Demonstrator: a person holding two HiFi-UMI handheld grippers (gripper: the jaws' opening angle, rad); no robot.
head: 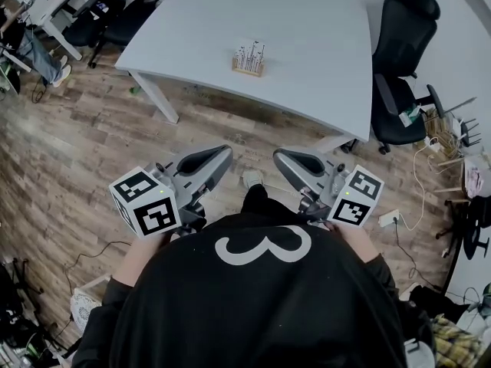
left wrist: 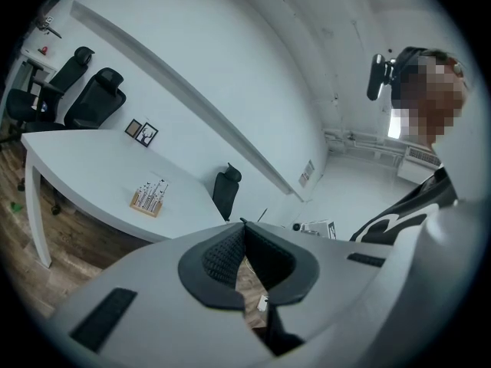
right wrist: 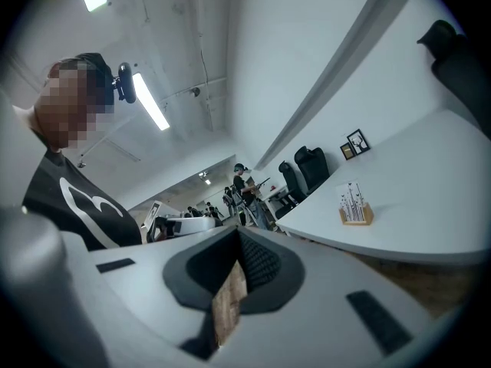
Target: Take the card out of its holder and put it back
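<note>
The left tongs (head: 224,155) and right tongs (head: 279,158) are held closed and empty; the card holder (head: 248,60) is seen far off on the tabletop (head: 322,29).

White table (head: 322,21), blk chairs (head: 404,21) beside, wood floor (head: 69,152).

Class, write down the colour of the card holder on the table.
The card holder is light tan wood, clearest in the right gripper view.
</note>
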